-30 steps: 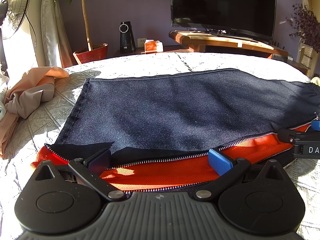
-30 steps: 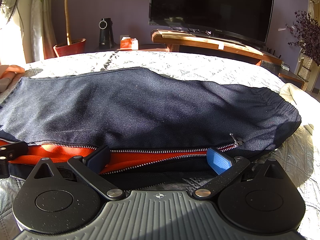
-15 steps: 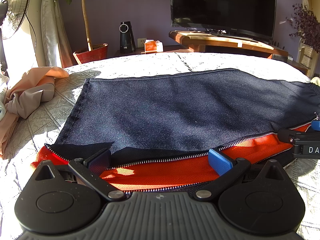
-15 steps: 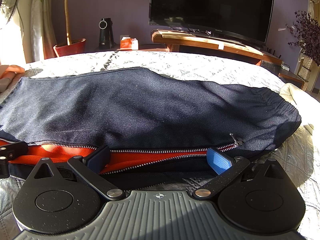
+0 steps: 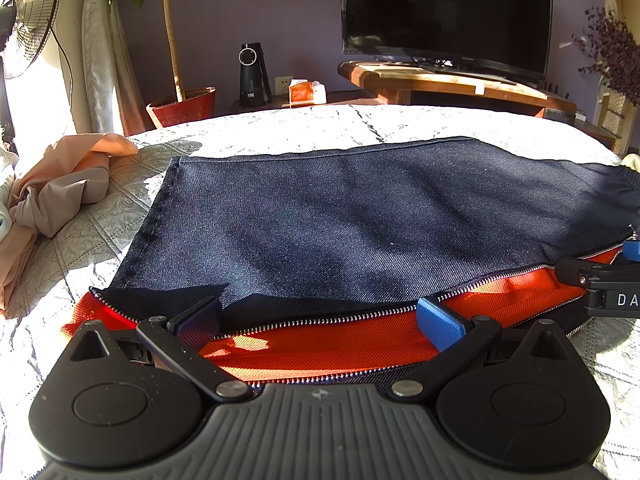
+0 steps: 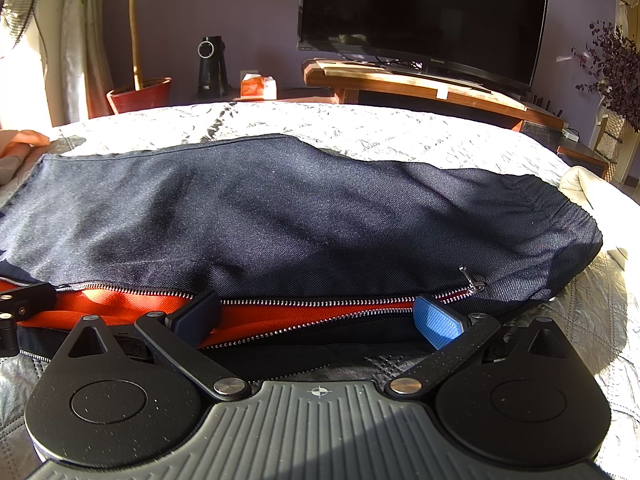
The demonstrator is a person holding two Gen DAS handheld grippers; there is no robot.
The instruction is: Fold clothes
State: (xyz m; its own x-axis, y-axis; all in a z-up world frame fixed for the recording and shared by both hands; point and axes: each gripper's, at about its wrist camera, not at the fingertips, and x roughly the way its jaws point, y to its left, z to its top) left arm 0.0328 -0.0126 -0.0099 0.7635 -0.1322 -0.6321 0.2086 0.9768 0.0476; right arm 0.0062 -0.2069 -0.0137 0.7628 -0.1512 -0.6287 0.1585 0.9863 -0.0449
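Both tongs, the left tongs (image 5: 318,318) and the right tongs (image 6: 316,318), stand released with jaws wide over the near, unzipped edge of the dark denim garment (image 5: 360,216), and nothing has moved in the last second, neither tongs nor cloth, so the fold looks not yet begun and the next move is probably a pinch on that edge, where the orange lining (image 5: 340,344) shows. The garment lies flat across the quilted bed (image 5: 360,124); left of it sits a crumpled peach cloth (image 5: 64,184), and beyond it a television (image 5: 444,12) and a potted plant (image 5: 182,104).
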